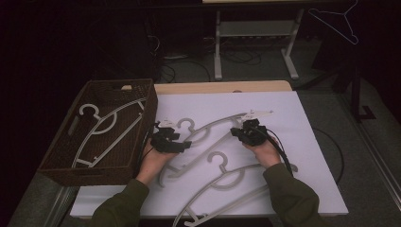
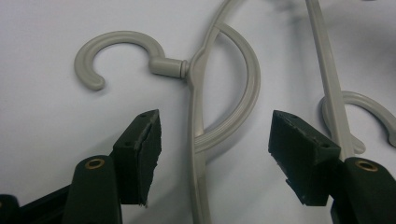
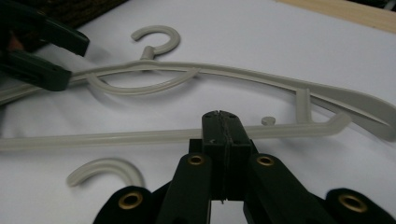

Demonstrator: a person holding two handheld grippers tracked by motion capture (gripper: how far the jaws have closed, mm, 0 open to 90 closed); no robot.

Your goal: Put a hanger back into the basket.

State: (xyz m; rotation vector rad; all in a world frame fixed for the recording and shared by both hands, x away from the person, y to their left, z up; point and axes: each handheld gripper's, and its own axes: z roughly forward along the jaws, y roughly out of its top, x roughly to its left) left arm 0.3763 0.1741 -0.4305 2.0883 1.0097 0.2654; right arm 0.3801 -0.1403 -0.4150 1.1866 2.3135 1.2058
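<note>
Left gripper (image 2: 212, 154) released, straddling hanger (image 2: 196, 140) shoulder; hook (image 2: 116, 51) at 11 o'clock. Right gripper (image 3: 223, 116) clenched on the hanger's bar (image 3: 140, 136). Advice: close left squarely before lifting toward basket (image 1: 142, 87).

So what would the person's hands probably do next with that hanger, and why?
Probably close the left gripper on the upper hanger. Its jaws stand open with the hanger's arm running between them, untouched. The right gripper is shut at the hanger's lower bar; whether it pinches the bar is unclear. The basket beside it already holds one hanger.
</note>
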